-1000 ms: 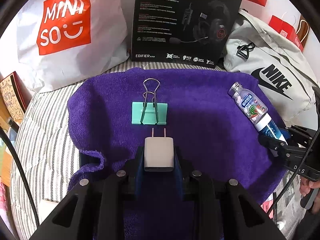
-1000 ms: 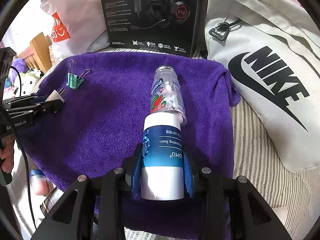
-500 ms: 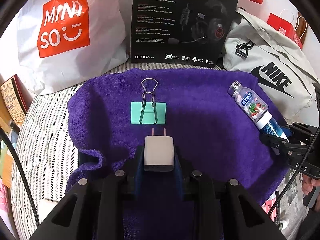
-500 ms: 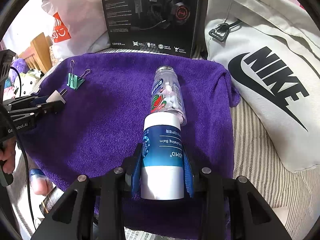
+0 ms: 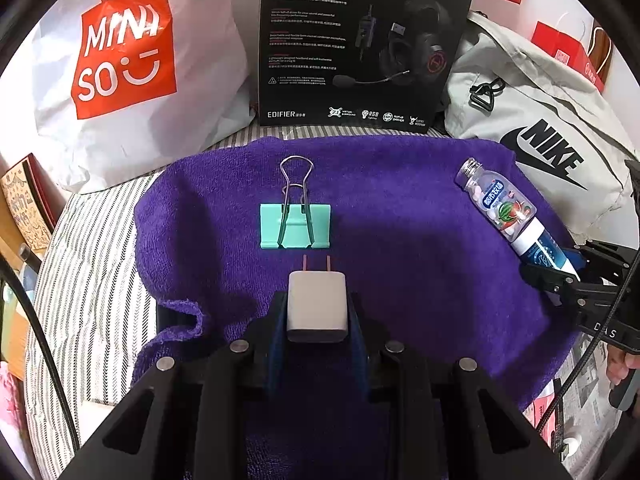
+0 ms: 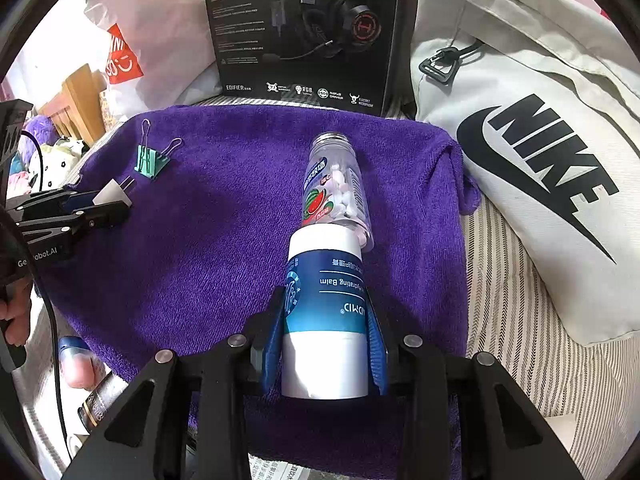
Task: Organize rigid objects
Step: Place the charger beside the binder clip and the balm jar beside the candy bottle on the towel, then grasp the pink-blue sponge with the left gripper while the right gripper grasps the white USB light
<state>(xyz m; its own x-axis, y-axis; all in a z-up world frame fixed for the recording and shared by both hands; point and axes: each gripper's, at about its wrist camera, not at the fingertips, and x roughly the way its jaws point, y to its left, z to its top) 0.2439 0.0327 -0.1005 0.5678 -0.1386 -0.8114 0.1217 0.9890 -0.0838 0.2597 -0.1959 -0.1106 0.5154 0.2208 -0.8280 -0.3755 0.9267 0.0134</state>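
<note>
Placement is the step in hand, judged from 2 things held low over the purple towel (image 5: 400,216) beside 2 things already laid there. The plug (image 5: 317,305) is pinched by the left gripper (image 5: 318,322), prongs pointing far, just near of the green clip (image 5: 295,226) that lies flat at the towel's left middle. The balm tube (image 6: 325,320) is pinched by the right gripper (image 6: 325,344), its cap end touching or nearly touching the candy bottle (image 6: 335,188) lying at the towel's right. Whether either held thing rests on the cloth cannot be told. Next, each would be lowered onto the towel in line with its neighbour, then the jaws spread and drawn back without nudging clip or bottle, which could roll
</note>
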